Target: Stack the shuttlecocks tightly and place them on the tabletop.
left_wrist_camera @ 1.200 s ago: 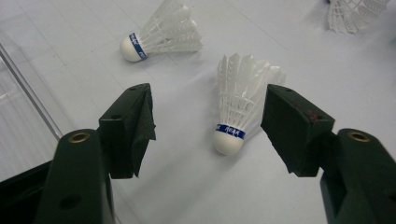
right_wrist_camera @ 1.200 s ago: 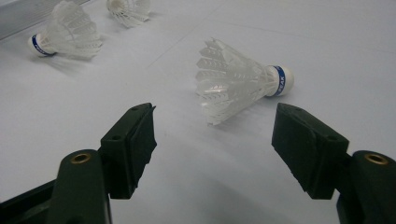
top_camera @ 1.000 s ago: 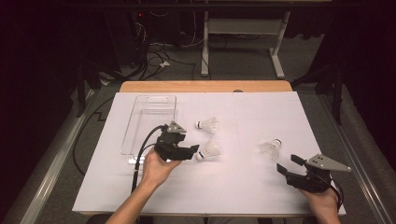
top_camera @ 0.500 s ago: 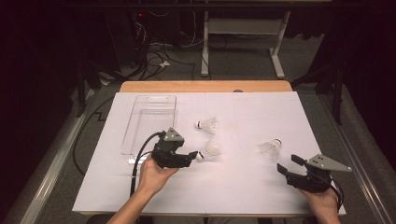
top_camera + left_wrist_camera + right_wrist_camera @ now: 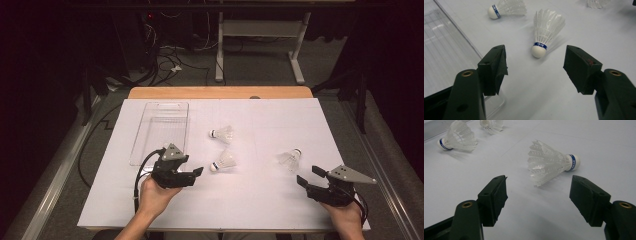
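Three white feather shuttlecocks lie on the white table cover. The middle shuttlecock rests just right of my left gripper, cork end toward the open jaws, not touching them. A second shuttlecock lies farther back. The right-hand shuttlecock lies a short way ahead of my right gripper, whose jaws stand wide open and hold nothing.
A clear plastic tray lies at the left of the table, right beside my left gripper. The table's wooden far edge borders dark floor with cables and a desk frame. Bare white cover stretches between the two hands.
My left gripper has drawn back toward the table's front edge, away from the middle shuttlecock. The right gripper has barely moved. The shuttlecocks stay put.
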A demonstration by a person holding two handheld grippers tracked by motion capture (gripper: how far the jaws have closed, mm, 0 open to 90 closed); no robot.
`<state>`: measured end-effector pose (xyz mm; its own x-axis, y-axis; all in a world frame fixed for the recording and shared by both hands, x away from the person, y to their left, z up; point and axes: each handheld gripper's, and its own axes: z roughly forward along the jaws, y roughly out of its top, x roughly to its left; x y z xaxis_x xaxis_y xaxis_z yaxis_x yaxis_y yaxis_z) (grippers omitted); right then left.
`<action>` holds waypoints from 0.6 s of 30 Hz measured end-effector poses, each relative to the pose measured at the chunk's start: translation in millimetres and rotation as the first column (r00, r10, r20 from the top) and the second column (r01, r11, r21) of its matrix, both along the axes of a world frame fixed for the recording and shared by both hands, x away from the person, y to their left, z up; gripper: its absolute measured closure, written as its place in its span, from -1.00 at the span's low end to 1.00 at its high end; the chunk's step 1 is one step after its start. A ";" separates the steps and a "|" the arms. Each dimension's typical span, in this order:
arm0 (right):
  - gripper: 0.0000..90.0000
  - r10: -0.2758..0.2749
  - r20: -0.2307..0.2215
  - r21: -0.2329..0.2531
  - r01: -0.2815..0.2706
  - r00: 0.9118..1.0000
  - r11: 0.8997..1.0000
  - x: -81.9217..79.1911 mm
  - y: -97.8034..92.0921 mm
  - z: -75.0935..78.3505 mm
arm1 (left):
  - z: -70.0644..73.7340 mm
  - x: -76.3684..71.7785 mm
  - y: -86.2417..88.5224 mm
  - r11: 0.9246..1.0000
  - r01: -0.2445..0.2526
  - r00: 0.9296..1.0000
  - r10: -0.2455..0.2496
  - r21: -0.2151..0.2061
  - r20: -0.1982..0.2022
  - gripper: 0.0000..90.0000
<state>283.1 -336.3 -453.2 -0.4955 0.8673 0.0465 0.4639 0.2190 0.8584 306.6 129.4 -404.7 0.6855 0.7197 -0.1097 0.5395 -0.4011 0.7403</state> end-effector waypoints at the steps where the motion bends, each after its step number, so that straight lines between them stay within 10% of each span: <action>1: -0.33 0.000 -0.001 0.000 0.000 1.000 1.000 -0.1 0.1 0.0 | -1.0 -1.2 1.3 1.000 -0.005 1.000 0.005 -0.001 0.002 -0.21; 18: -0.33 -0.005 0.001 -0.003 0.005 1.000 1.000 -0.3 -0.3 0.2 | -7.5 -19.8 20.6 0.999 -0.028 0.999 0.028 -0.027 0.032 -0.20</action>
<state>282.7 -336.6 -452.9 -0.4912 0.8699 0.0437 0.4640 0.2188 0.8584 286.9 150.1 -412.2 0.6686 0.7359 -0.1068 0.5256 -0.3661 0.7679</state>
